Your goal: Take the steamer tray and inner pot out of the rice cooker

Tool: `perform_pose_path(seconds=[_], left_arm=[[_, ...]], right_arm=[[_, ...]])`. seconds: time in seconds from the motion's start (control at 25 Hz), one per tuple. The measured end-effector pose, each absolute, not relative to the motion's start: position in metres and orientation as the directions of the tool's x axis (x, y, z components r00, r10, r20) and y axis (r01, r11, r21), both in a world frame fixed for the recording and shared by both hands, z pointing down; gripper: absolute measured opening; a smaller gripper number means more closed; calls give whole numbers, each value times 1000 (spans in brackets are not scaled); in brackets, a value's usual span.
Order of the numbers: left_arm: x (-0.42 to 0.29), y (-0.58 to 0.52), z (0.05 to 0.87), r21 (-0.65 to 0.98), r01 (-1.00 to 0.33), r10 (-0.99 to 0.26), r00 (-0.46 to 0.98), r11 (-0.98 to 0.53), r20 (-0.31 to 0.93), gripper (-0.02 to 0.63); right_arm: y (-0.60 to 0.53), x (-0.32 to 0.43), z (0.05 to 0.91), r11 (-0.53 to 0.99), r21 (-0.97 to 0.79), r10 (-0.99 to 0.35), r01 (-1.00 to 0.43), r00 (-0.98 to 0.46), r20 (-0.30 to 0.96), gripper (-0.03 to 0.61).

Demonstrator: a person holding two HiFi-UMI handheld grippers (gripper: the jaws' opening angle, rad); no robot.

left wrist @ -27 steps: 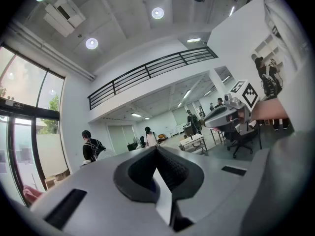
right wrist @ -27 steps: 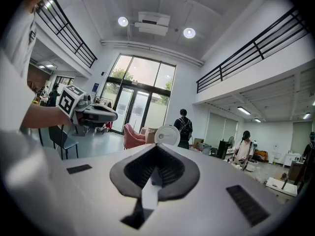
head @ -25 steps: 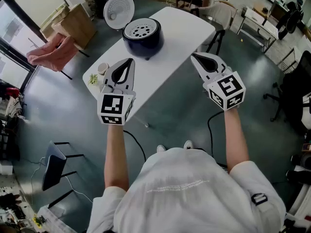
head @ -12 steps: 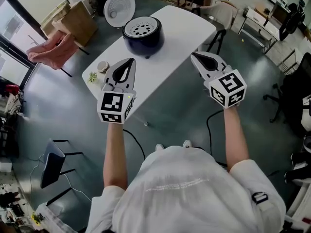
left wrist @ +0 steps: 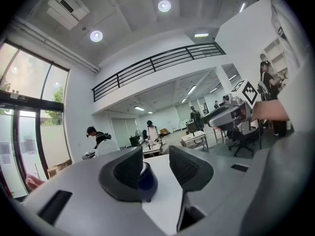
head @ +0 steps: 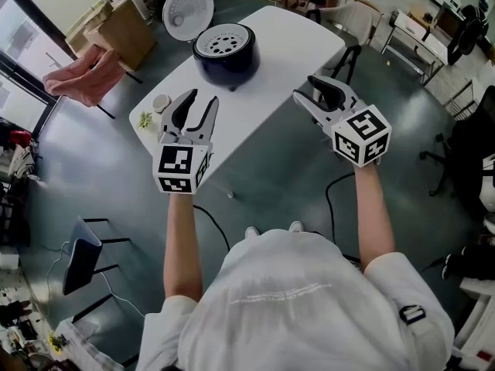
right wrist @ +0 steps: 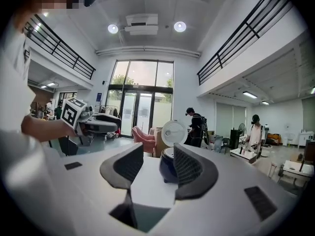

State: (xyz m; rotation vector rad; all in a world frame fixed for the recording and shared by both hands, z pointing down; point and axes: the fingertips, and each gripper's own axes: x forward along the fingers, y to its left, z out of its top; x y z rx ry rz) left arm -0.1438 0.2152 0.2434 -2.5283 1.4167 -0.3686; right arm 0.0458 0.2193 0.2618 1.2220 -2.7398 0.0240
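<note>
The left tool (head: 195, 103) has its jaws spread; they have just been opening, with nothing between them. The right tool (head: 305, 90) is in the same condition: jaws apart, just opened, empty. The two are held about level over the near end of the white tabletop (head: 278, 60), well apart from each other. The dark blue rice cooker (head: 224, 59) stands at the far end, with its lid (head: 188, 10) raised. The perforated white steamer tray (head: 223, 41) is seated in its mouth, and the inner pot beneath is hidden. Neither tool touches the rice cooker.
</note>
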Motion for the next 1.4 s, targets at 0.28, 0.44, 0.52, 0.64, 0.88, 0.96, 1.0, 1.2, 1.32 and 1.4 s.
perform_pose_path(seconds=[0.28, 0.44, 0.52, 0.64, 0.88, 0.96, 1.0, 1.2, 1.32, 1.4], left_arm=[[-135, 212, 251, -267, -823, -865, 485, -501, 128, 183], [-125, 209, 260, -271, -845, -888, 436, -460, 148, 183], [-123, 208, 265, -273, -859, -901, 405, -434, 158, 183], [-112, 209, 272, -264, -873, -911, 376, -409, 169, 183], [-90, 212, 282, -249, -896, -926, 329, -369, 187, 183], [-87, 211, 285, -247, -902, -929, 311, -355, 200, 183], [-87, 210, 287, -246, -904, -930, 302, -349, 211, 183], [-87, 196, 293, -241, -914, -934, 272, -326, 231, 183], [-87, 180, 305, -227, -915, -928, 279, -335, 247, 183], [-87, 164, 312, -212, -916, -924, 284, -340, 254, 183]], right_arm=[[211, 60, 277, 669, 61, -737, -741, -650, 187, 192], [203, 81, 281, 667, 15, -734, -745, -654, 181, 184], [199, 89, 284, 671, 0, -728, -741, -659, 190, 184], [194, 103, 291, 686, -9, -710, -727, -673, 205, 184], [178, 130, 307, 694, -65, -689, -717, -688, 230, 181], [174, 135, 308, 700, -60, -685, -712, -693, 226, 201], [173, 135, 308, 707, -53, -680, -705, -698, 225, 206], [163, 133, 317, 736, -36, -652, -676, -721, 236, 213], [152, 134, 326, 737, -36, -647, -675, -720, 251, 212], [141, 137, 333, 728, -23, -655, -686, -705, 272, 212]])
